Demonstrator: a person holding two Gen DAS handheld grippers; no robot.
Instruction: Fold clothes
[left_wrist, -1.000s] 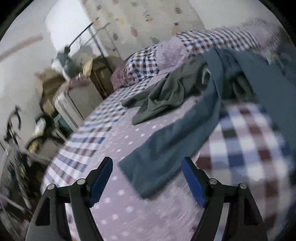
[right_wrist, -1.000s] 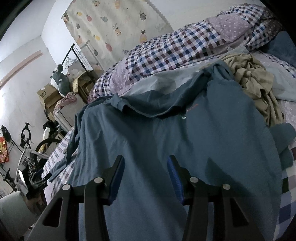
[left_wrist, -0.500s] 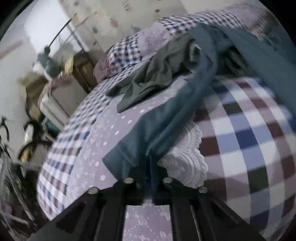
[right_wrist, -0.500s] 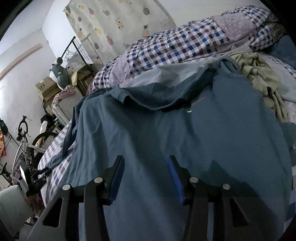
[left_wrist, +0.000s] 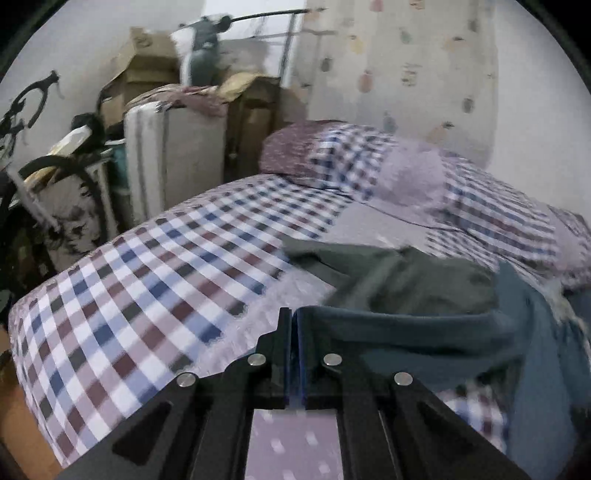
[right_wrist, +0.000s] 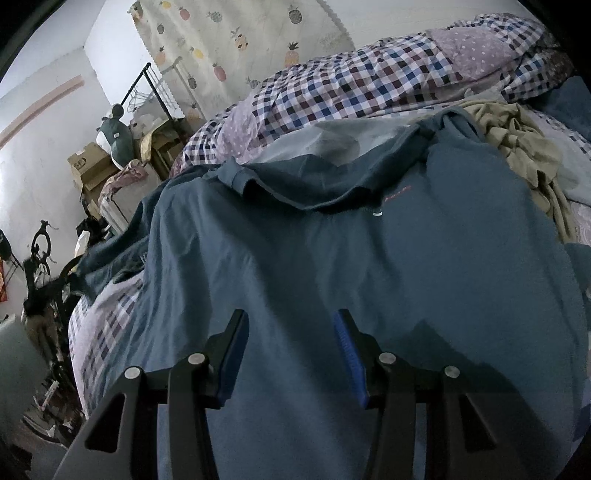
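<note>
Where the left wrist view looks along the bed (left_wrist: 155, 266), the left gripper (left_wrist: 293, 321) has its jaws pressed together, pinching an edge of the blue T-shirt (left_wrist: 406, 332). Blue cloth runs from the jaws off to the right in a taut band, lifted clear of the checked bedspread, then drops away at the right edge of view. Just behind that band lies a crumpled dark green garment (left_wrist: 406, 273), touching the blue cloth. A checked duvet (left_wrist: 424, 184) is bunched along the far side of the bed. Frame is motion-blurred; fine detail is uncertain.

Right wrist view: right gripper (right_wrist: 290, 354) with jaws wide apart, gripping nothing. The blue T-shirt (right_wrist: 332, 258) is spread flat on the bed directly beneath and ahead of the jaws, filling most of the view; cannot tell whether the fingertips (right_wrist: 345, 328) touch the cloth or hover just above it. Collar end lies far from the jaws, with a small red mark near the neckline. One side of the shirt trails off to the left over the bed's edge. An olive-tan garment (right_wrist: 524, 147) sits heaped to the right of the collar, touching the shirt's shoulder.

Beyond the bed: pineapple-print curtain (right_wrist: 240, 48), clothes rack (right_wrist: 155, 88), cardboard boxes (right_wrist: 88, 166), bicycle (right_wrist: 44, 258).
</note>
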